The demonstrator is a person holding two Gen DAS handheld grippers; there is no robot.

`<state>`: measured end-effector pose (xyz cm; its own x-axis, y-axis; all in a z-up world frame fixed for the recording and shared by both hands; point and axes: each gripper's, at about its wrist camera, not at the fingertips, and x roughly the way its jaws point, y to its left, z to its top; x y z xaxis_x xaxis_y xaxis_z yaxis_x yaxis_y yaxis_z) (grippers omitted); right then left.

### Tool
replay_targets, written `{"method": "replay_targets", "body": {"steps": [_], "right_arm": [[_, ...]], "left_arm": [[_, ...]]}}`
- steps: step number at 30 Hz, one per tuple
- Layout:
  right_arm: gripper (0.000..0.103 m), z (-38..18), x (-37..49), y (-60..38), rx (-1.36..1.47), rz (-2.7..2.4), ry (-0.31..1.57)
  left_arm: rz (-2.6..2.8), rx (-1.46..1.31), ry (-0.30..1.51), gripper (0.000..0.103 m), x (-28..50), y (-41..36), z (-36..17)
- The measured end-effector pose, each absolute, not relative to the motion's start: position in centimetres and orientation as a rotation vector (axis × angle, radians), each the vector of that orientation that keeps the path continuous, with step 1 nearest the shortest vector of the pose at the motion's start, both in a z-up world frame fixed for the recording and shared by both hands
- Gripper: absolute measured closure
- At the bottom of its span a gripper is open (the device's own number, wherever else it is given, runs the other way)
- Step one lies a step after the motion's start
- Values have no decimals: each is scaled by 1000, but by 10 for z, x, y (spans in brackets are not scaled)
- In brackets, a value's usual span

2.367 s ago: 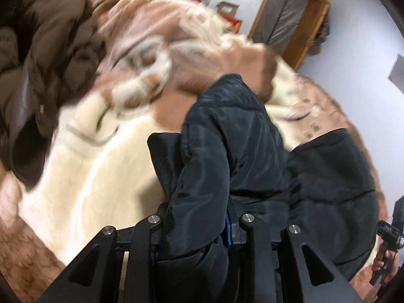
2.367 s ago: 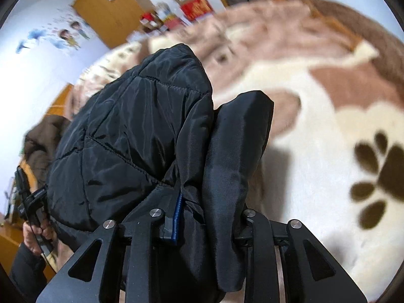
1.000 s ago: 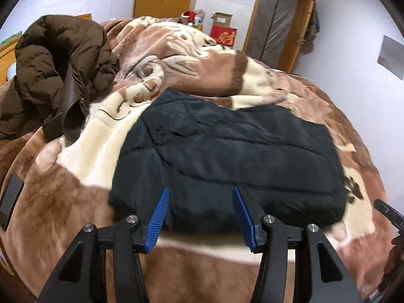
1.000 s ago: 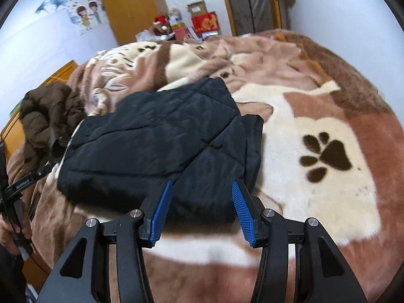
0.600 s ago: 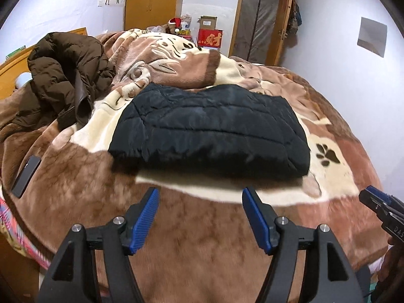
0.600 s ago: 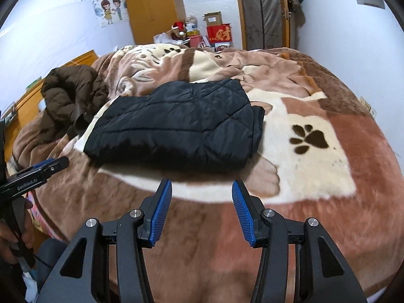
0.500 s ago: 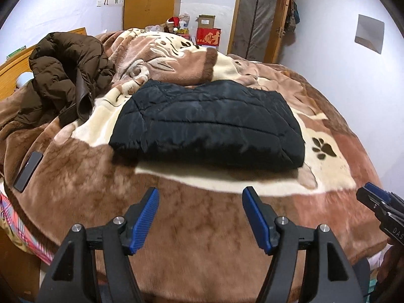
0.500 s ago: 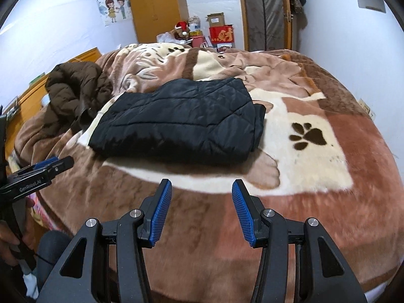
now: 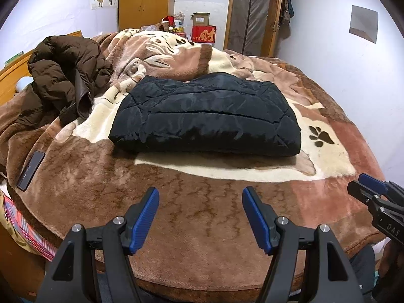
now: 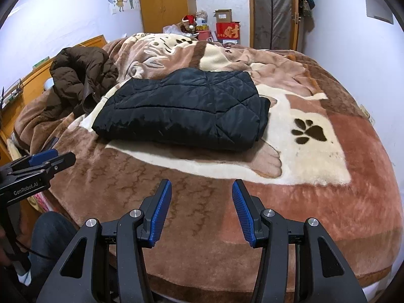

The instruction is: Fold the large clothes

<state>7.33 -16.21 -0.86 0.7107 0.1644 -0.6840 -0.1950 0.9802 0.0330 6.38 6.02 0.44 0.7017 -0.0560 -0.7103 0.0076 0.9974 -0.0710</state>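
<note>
My left gripper (image 9: 200,217) sits at the bottom centre of its frame with its blue pads spread wide and nothing between them; below it I see only the brown fleece blanket (image 9: 202,227). My right gripper (image 10: 202,210) is the same story at the bottom centre of its own view — jaws apart, empty, hovering over the near edge of the bed, well short of any garment. Each tool shows in the other's picture: the right one at the lower right edge of the left view, the left one at the mid-left edge of the right view.

Further out, the black quilted jacket (image 9: 209,116) lies in the middle of both frames as a compact, thick rectangle on the cream patch of the blanket, just left of the paw print (image 10: 309,130). Its edges look squared, though in the right view a darker layer pokes out a little at its right end. I judge this garment folded and released — that step is finished.

In the upper left of both frames the brown puffer coat (image 9: 65,75) lies crumpled in a heap. A dark phone (image 9: 30,166) rests on the blanket at the mid-left of the left view.

If the work goes on, I'd reckon the brown coat is next. That calls for reaching both tools up and left, past the black bundle without dragging it, finding the shoulders or hem, and spreading the coat flat first.
</note>
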Motion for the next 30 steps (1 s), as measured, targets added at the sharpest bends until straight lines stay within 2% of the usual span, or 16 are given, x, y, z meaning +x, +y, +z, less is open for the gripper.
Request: {"method": "replay_targets", "body": {"steps": [30], "right_arm": [[52,-12,71,-152,-68,206,780]], "left_arm": [[-12,-92,835,33,63,66,-9]]}}
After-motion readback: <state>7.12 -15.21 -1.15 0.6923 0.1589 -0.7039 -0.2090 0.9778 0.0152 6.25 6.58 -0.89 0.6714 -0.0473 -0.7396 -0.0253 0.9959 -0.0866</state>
